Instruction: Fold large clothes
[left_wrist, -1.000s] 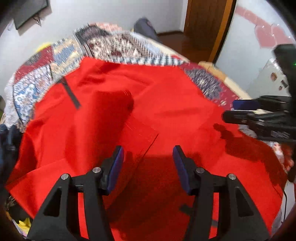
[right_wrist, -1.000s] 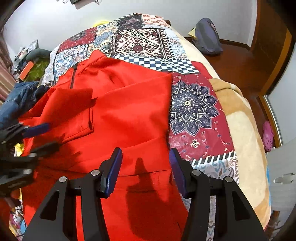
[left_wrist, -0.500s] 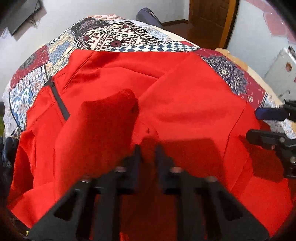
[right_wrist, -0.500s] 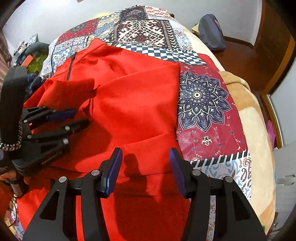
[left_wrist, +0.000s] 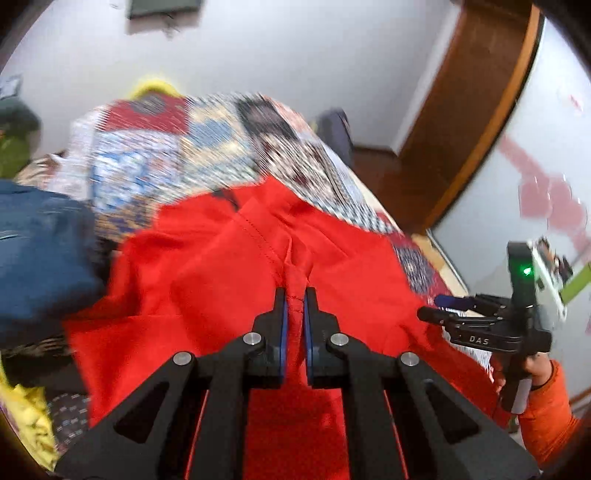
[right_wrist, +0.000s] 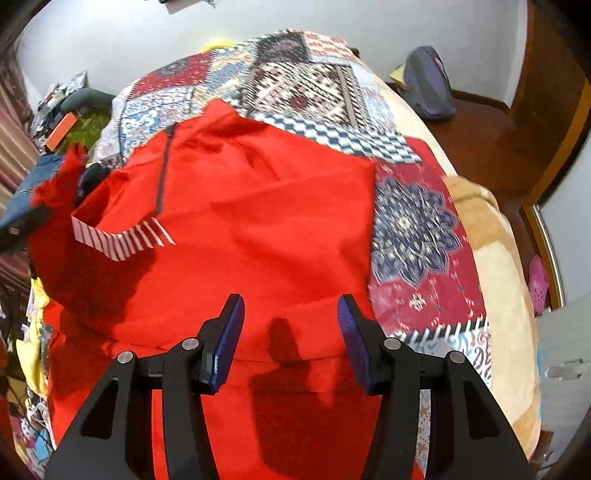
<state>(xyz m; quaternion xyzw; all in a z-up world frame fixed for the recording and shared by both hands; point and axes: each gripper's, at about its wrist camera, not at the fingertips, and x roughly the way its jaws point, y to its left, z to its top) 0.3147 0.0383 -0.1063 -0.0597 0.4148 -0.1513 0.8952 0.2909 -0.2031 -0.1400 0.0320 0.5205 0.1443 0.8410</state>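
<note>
Left wrist view: the left claw (left_wrist: 294, 295) is pressed together on a seamed fold of the red garment (left_wrist: 229, 280), and the cloth rises in a ridge from the pinch and runs straight ahead of the claw toward the dark zip (left_wrist: 229, 197). The rest of the garment spreads to both sides of the claw and under it, lying on the bed's patchwork quilt (left_wrist: 155, 158), which shows beyond the fingertips. To the left of the claw a blue denim piece (left_wrist: 40, 251) sits at the garment's edge, touching or overlapping it; the blur hides which. To the right, the right claw (left_wrist: 430, 308) hangs over the garment's right edge, carried by a hand (left_wrist: 537, 369) in an orange sleeve (left_wrist: 550, 417).

In the right wrist view, the right claw (right_wrist: 290, 317) stands spread with nothing between its blue pads (right_wrist: 229, 334); it hovers above the near part of the red garment (right_wrist: 266, 229) and casts a shadow there. Ahead and left of this claw, a lifted flap shows a red-and-white striped lining (right_wrist: 122, 240). Just right of the claw lies the bare quilt (right_wrist: 413, 229) with its dark flower patch. No container appears in either view; the garment lies loose on the bed.
</note>
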